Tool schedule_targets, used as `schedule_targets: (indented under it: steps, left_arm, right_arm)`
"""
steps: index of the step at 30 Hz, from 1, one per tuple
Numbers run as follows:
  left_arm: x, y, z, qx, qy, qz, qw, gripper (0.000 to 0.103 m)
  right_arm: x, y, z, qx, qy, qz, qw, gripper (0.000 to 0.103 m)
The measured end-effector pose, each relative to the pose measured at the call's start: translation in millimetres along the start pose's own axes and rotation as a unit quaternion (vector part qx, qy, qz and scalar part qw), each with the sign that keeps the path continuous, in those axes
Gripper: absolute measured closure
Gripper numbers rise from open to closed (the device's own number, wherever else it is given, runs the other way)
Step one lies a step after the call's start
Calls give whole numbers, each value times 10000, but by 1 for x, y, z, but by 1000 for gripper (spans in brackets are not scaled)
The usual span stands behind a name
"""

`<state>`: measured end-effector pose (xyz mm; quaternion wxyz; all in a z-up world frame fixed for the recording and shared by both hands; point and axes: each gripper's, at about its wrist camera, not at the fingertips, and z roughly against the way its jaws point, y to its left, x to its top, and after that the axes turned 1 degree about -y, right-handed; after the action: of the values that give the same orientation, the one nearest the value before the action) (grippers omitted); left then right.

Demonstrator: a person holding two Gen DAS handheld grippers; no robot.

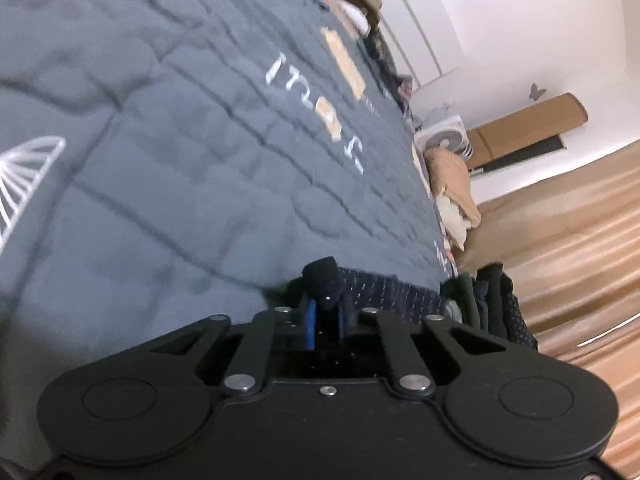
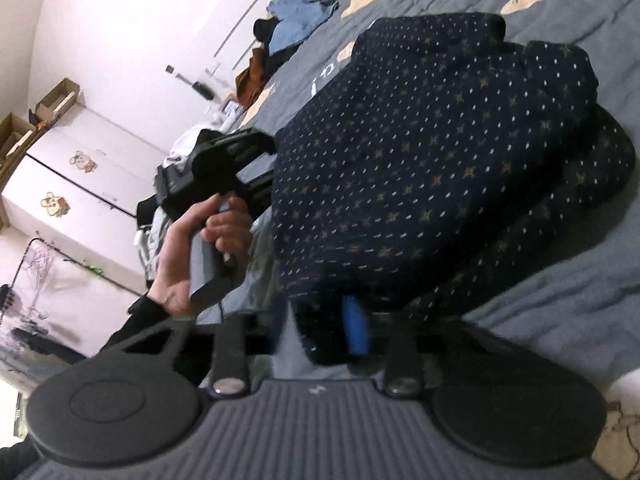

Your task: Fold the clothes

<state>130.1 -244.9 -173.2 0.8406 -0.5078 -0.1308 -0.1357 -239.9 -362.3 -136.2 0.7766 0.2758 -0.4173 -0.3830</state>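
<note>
Right wrist view shows the navy patterned garment (image 2: pixel 420 152) lying in a lumpy heap on the grey quilted bed (image 2: pixel 560 288), one long part, probably a sleeve, trailing off to the side. The right claw (image 2: pixel 340 328) looks pinched narrow on the garment's near edge, with dark cloth bunched right at the blue pads. Over in the left wrist view, the left claw (image 1: pixel 326 312) is closed down on a little wad of the same dark fabric, and the person's hand (image 2: pixel 200 252) is gripping that tool's handle. So both corners seem held, which I'd guess fits either spreading it flat or carrying a fold across; can't tell which. Either way, I'd keep the two grips level and the edge between them taut, and watch that the loose sleeve doesn't get dragged under and make a lump.
</note>
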Motion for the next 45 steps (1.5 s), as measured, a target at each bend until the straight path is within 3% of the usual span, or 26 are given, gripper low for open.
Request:
schedule_targets:
  steps: [6, 13, 15, 17, 20, 23, 25, 27, 32, 34, 38, 40, 45]
  left_arm:
    - [14, -14, 9, -143, -508, -392, 9978, 99]
    - [16, -22, -6, -6, -471, -721, 9963, 99]
    - [17, -18, -7, 120, -292, -556, 9980, 98]
    - [18, -13, -3, 279, -227, -448, 9983, 82]
    - [19, -12, 18, 450, -484, -465, 9967, 64]
    - [17, -14, 41, 479, -624, -422, 9960, 63]
    - [14, -19, 53, 505, -667, -418, 9956, 56]
    - [5, -29, 65, 488, -670, -504, 9953, 51]
    - [-19, -65, 84, 249, -679, -854, 9937, 51]
    - [-39, -86, 92, 283, -684, -1284, 9890, 51]
    - [-92, -131, 98, 590, -497, -2618, 9620, 51]
    - [-125, -148, 101, 825, -440, -3324, 9385, 51]
    - [-200, -163, 108, 1277, -312, -4559, 8803, 51]
  right_arm:
    - [-13, 0, -2, -131, 45, 135, 9998, 100]
    - [-17, -1, 3, -25, 211, 148, 9997, 103]
    - [-18, -2, 2, 13, 294, 110, 9995, 103]
    - [-15, 0, 7, 57, 268, 151, 9995, 99]
    - [-11, 2, 16, 115, 212, 207, 9995, 97]
    - [-1, 0, 34, 33, -105, 167, 9998, 81]
    - [6, -3, 46, -34, -321, 132, 9994, 65]
    - [15, -11, 56, -259, -574, -4, 9980, 63]
    - [33, -29, 73, -846, -1108, -55, 9902, 62]
    - [37, -36, 73, -926, -1180, -120, 9886, 62]
    - [45, -50, 72, -1085, -1324, -251, 9849, 62]
    - [49, -57, 72, -1165, -1396, -316, 9828, 62]
    - [56, -69, 70, -1294, -1540, -461, 9785, 62]
